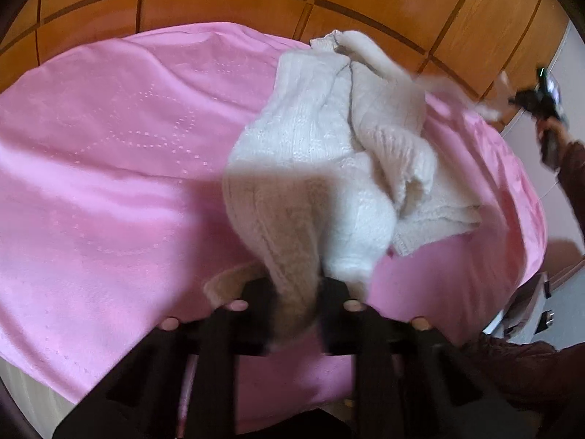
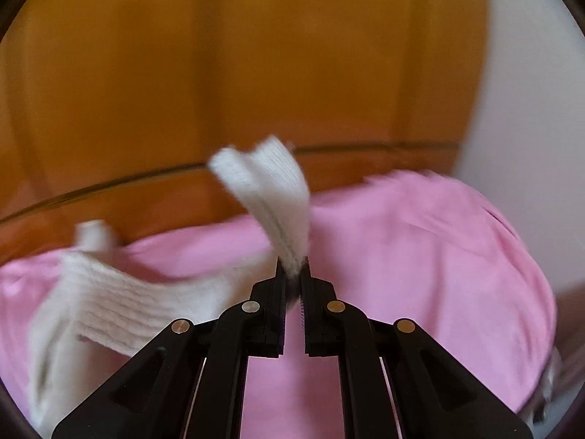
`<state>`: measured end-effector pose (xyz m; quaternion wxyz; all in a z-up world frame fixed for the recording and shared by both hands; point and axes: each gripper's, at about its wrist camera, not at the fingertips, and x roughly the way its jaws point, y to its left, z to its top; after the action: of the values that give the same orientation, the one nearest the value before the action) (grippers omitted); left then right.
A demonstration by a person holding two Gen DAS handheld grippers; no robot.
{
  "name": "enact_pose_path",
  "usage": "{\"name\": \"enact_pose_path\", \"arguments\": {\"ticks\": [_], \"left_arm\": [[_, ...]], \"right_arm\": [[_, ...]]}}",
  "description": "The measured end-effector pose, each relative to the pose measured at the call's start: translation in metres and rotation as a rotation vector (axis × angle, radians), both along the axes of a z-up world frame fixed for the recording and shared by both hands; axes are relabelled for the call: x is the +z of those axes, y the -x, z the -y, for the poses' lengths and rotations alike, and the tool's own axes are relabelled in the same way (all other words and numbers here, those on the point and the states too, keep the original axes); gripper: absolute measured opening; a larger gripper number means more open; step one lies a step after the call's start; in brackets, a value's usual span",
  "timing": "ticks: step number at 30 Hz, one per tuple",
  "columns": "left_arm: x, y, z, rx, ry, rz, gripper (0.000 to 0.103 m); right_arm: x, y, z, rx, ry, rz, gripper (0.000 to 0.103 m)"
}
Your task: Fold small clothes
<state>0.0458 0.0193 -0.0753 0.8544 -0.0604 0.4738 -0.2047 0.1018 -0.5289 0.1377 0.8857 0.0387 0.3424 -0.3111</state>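
A white knitted sweater (image 1: 314, 153) lies bunched on a pink sheet (image 1: 109, 168). In the left wrist view my left gripper (image 1: 298, 292) is shut on the sweater's near edge, and the knit rises straight out from between its black fingers. My right gripper (image 2: 294, 274) is shut on a ribbed strip of the same sweater (image 2: 270, 197), which stands up from its tips while the rest trails off to the left (image 2: 109, 307). From the left wrist view the right gripper (image 1: 541, 102) shows small and blurred at the far right, a stretch of sweater drawn toward it.
The pink sheet covers a bed that ends against a wooden panelled wall (image 1: 256, 0). A white wall (image 2: 530, 109) stands to the right. A dark sleeve (image 1: 574, 175) runs along the right edge of the left wrist view.
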Motion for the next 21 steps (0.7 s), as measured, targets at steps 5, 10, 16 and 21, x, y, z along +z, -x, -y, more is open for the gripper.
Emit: {"name": "enact_pose_path", "arguments": {"ticks": [5,10,16,21], "left_arm": [[0.033,-0.022,-0.047,0.147,-0.026,0.083,0.011],[0.073,-0.072,-0.125,0.41,-0.073,0.17,0.011],[0.111,-0.116,-0.172,0.656,-0.077,0.284,0.063],[0.096,-0.115,-0.138,0.557,0.058,0.235,0.062]], "right_arm": [[-0.04,0.009,0.068,-0.168,-0.069,-0.038,0.006],[-0.064,0.022,0.061,-0.152,-0.124,0.002,0.074],[-0.073,0.034,0.001,0.112,-0.323,0.009,0.074],[-0.107,0.038,-0.114,0.474,-0.653,-0.058,0.074]]}}
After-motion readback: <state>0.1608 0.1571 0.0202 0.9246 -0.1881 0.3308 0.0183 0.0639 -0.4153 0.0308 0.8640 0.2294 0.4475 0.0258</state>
